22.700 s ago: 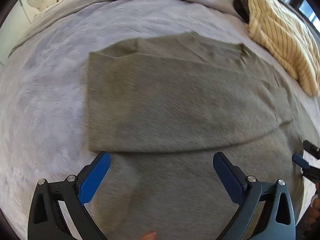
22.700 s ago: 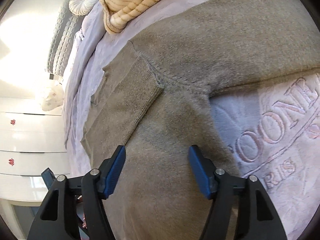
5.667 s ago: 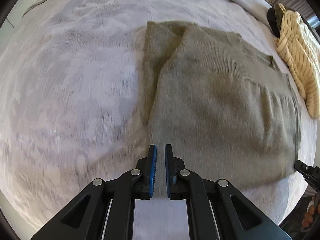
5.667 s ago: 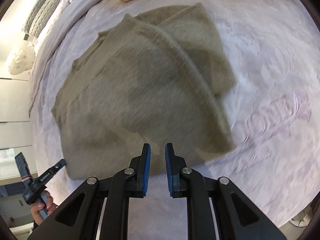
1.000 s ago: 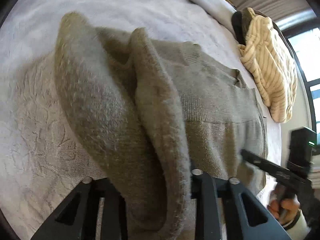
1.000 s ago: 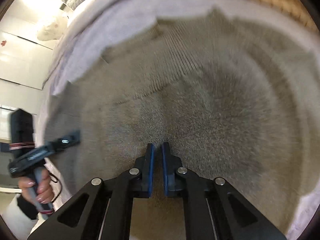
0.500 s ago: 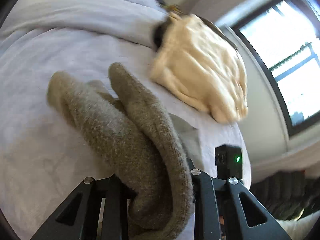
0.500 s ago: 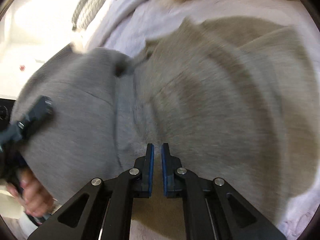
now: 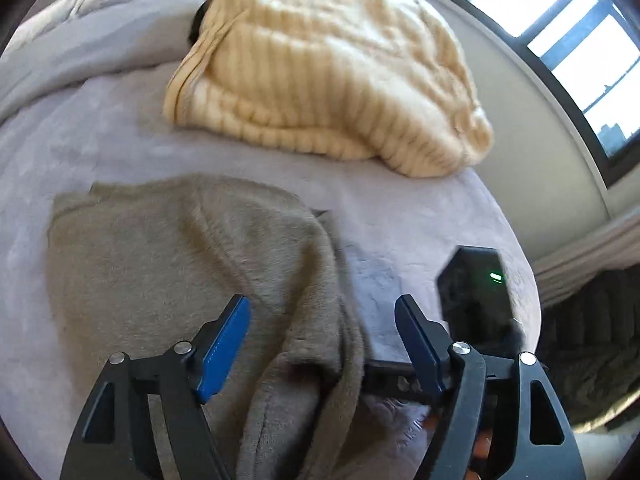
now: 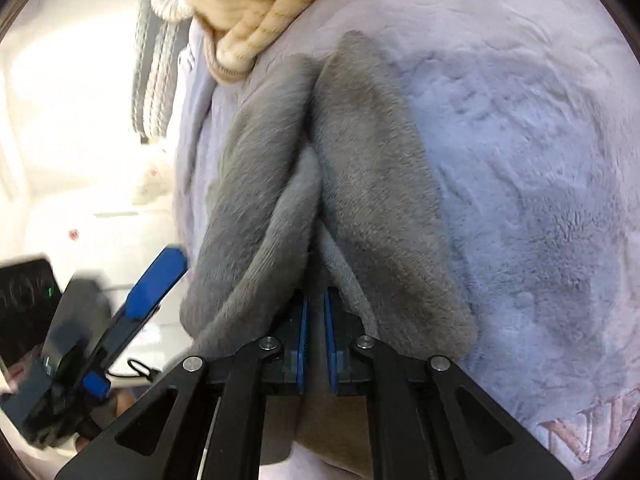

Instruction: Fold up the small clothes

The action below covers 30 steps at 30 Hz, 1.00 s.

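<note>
The left wrist view looks steeply down from close above the bed [image 9: 400, 208], facing along the left gripper [image 9: 322, 344] toward the far edge, where the cream striped knit [image 9: 328, 64] lies below a window [image 9: 580, 48]. The right wrist view sits lower and nearer, along the right gripper [image 10: 314, 344], with the olive sweater [image 10: 360, 168] filling its middle and white furniture at the left. Both views share the olive sweater [image 9: 160, 256], the cream striped knit [image 10: 248, 4], the bed's lilac cover [image 10: 520, 140], and each other's gripper.

Bright window [image 9: 560, 20] daylight, seemingly motion-blurred, fisheye-warped
</note>
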Each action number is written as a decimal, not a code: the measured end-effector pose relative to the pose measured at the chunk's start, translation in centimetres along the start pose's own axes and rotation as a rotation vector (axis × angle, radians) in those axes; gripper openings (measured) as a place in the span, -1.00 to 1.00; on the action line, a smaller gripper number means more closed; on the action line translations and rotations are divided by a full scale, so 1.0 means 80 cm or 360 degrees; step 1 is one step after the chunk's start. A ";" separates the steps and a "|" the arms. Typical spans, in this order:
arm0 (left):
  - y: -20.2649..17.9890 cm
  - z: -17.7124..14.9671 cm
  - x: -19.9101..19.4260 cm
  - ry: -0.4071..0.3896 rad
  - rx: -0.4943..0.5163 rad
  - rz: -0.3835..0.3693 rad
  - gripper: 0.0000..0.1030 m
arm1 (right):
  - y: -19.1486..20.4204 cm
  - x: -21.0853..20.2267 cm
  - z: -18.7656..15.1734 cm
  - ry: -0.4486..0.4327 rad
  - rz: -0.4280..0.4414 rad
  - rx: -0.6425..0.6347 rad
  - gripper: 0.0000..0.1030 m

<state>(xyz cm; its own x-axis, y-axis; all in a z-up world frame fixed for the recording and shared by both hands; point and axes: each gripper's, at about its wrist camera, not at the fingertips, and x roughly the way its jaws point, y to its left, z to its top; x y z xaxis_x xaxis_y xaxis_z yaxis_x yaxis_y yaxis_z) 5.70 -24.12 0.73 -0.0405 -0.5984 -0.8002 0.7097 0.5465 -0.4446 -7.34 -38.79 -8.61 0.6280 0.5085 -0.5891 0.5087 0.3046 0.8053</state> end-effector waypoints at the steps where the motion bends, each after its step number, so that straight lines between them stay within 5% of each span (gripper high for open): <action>1: -0.003 0.002 -0.010 -0.0031 0.0017 0.0005 0.47 | -0.008 -0.007 0.000 -0.0022 0.0027 0.0034 -0.81; 3: 0.003 0.002 -0.028 -0.0098 -0.0006 0.0041 0.47 | -0.021 -0.015 0.002 -0.0076 0.0113 0.0127 -0.71; 7: 0.061 -0.005 -0.055 -0.0161 -0.0203 0.0265 0.47 | -0.057 -0.037 0.015 -0.0129 0.0361 0.0369 -0.05; 12: 0.144 -0.043 -0.058 -0.0060 -0.0436 0.0595 0.47 | -0.062 -0.037 0.032 -0.0051 0.0471 0.0369 -0.02; 17: 0.185 -0.080 -0.055 0.0003 -0.0630 0.0660 0.47 | -0.065 -0.030 0.038 -0.0050 0.0681 0.0453 0.15; 21: 0.187 -0.093 -0.052 0.0006 -0.0627 0.0654 0.47 | -0.047 -0.010 0.043 0.0056 0.0493 0.0313 0.10; 22: 0.187 -0.093 -0.050 0.0017 -0.0611 0.0657 0.47 | -0.029 -0.008 0.045 0.0075 0.0323 0.0192 -0.20; 23: 0.187 -0.093 -0.049 0.0023 -0.0600 0.0666 0.47 | -0.014 -0.006 0.045 0.0080 0.0190 0.0093 -0.69; 25: 0.186 -0.090 -0.049 0.0028 -0.0568 0.0688 0.47 | 0.018 -0.003 0.041 0.0074 -0.0102 -0.0145 -0.70; 30: 0.168 -0.076 -0.060 -0.0004 -0.0459 0.0647 0.47 | 0.076 -0.036 0.031 -0.0124 -0.0054 -0.0453 -0.72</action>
<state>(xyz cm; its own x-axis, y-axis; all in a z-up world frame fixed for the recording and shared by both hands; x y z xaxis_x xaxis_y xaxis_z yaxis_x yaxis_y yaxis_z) 11.13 -10.35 -3.82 0.2012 -0.3046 -0.9310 0.4444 0.8754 -0.1904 -4.59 -40.43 -2.22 0.6622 0.4344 -0.6105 0.3514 0.5396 0.7651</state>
